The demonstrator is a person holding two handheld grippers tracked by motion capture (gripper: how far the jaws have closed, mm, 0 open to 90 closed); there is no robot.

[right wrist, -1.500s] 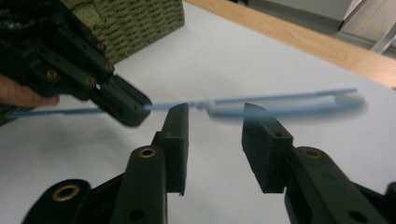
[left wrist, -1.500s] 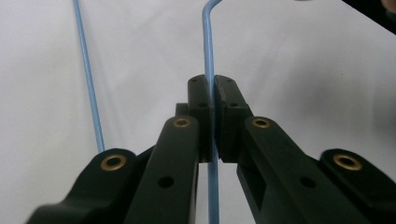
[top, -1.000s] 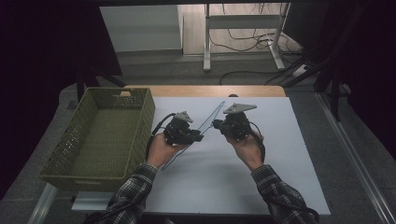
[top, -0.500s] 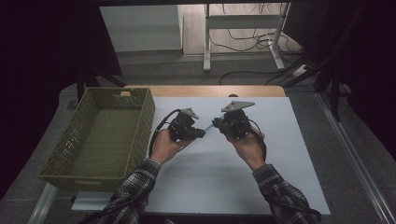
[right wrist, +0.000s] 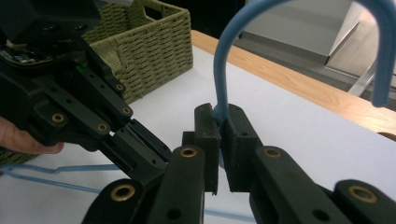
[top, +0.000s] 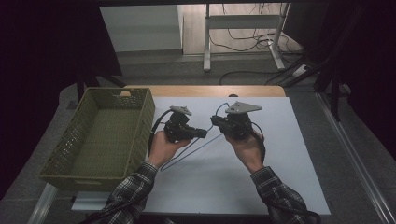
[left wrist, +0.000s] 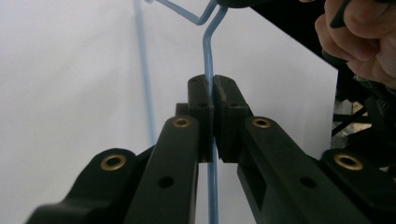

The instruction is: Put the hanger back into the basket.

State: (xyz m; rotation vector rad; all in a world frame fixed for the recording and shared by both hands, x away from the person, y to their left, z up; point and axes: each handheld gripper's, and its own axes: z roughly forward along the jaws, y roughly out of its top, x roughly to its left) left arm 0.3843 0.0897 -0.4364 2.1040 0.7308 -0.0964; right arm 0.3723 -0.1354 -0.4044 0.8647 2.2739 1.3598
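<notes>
White tabletop (top: pixel 261 177) lies under my two hands, with a strip of bare wood (top: pixel 210 90) along its far edge. My left gripper (left wrist: pixel 213 100) has its jaws pressed together on the thin wire of a light blue hanger (left wrist: pixel 208 51), the wire running straight up between the pads. My right gripper (right wrist: pixel 219 122) is clamped on the same hanger at the foot of its hook, which curves up and over above the jaws in the right gripper view. From the high view my left gripper (top: pixel 198 133) and right gripper (top: pixel 215 121) point at each other near the middle of the table, close together, and the hanger (top: pixel 196 150) trails down from them toward my left sleeve, its long wire slanting just above the white surface. To my left stands a green woven basket (top: pixel 60 154), near the left gripper but apart from it; its inside looks bare. Beyond the table I see a grey floor (top: pixel 154 65), a white panel, the legs of a metal frame (top: pixel 208 37) and loose cables, and the room is dark on both sides
</notes>
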